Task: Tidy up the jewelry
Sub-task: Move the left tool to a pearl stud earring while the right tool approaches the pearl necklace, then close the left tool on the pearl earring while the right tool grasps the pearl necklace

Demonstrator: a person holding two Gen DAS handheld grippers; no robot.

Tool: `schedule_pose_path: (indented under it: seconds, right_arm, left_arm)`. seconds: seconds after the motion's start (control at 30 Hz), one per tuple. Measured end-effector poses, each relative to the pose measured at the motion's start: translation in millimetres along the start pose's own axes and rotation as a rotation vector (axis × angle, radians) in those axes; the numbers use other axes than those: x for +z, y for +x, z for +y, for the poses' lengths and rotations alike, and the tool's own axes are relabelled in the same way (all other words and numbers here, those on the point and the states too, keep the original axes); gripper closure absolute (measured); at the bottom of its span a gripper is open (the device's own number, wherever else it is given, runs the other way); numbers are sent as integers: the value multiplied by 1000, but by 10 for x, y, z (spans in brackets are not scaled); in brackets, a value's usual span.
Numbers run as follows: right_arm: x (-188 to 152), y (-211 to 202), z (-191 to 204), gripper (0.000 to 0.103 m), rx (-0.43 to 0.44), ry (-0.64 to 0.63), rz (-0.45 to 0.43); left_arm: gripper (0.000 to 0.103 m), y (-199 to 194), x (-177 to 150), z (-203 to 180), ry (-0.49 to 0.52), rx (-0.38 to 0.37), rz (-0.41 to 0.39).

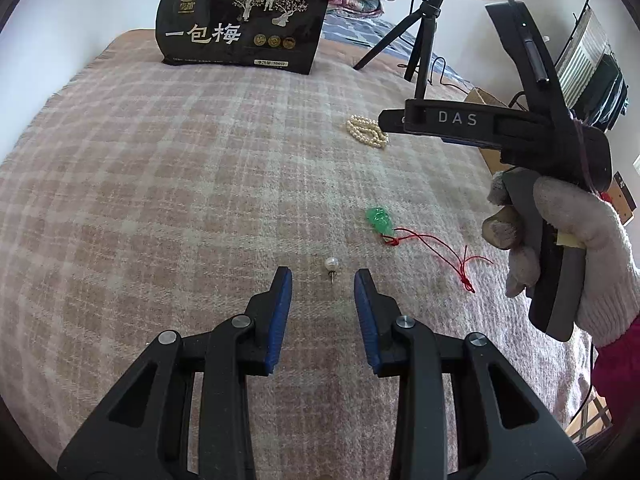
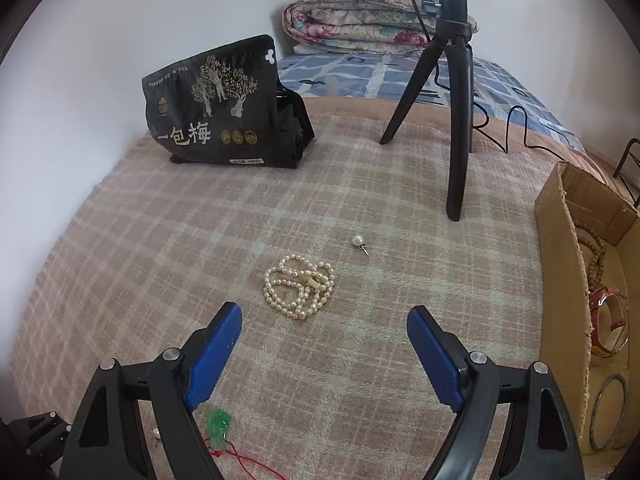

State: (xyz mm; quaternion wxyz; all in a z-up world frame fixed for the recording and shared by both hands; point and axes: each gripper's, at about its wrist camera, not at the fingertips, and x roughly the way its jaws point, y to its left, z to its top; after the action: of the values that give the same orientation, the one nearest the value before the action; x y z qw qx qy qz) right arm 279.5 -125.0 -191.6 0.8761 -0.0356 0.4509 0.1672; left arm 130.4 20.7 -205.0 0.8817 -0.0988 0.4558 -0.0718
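A pearl stud earring [image 1: 331, 265] lies on the plaid blanket just ahead of my open left gripper [image 1: 323, 276]. A green pendant on a red cord [image 1: 378, 219] lies to its right, and also shows in the right wrist view [image 2: 218, 424]. A coiled pearl necklace [image 1: 368, 131] lies farther back; in the right wrist view the necklace [image 2: 300, 286] sits just ahead of my open, empty right gripper [image 2: 324, 322]. A second pearl stud [image 2: 357, 241] lies beyond it. The right gripper's body [image 1: 560, 152], held by a gloved hand, hovers at the right.
A cardboard box [image 2: 568, 264] at the right edge holds bead strings and bangles [image 2: 608, 322]. A black snack bag [image 1: 244, 20] stands at the back by the wall. A ring-light tripod [image 2: 452, 92] stands on the blanket, with folded quilts [image 2: 372, 16] behind.
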Motion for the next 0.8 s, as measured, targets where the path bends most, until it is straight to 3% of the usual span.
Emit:
schedule_pose_path:
  seconds: [0.1, 0.2, 0.4, 0.53, 0.8]
  right_arm:
    - [17, 78, 40, 17, -8, -24, 7]
    - [40, 151, 66, 17, -17, -40, 16]
    - [95, 294, 98, 17, -25, -56, 31]
    - [128, 396, 96, 17, -29, -50, 51]
    - [169, 582, 135, 16, -41, -69, 98]
  left_arm:
    - [71, 29, 22, -10, -4, -18, -8]
    - [78, 87, 29, -24, 0, -10, 2]
    - [79, 142, 24, -19, -6, 1, 8]
    - [88, 184, 26, 29, -22, 6, 15]
    - [95, 208, 19, 68, -30, 14, 12]
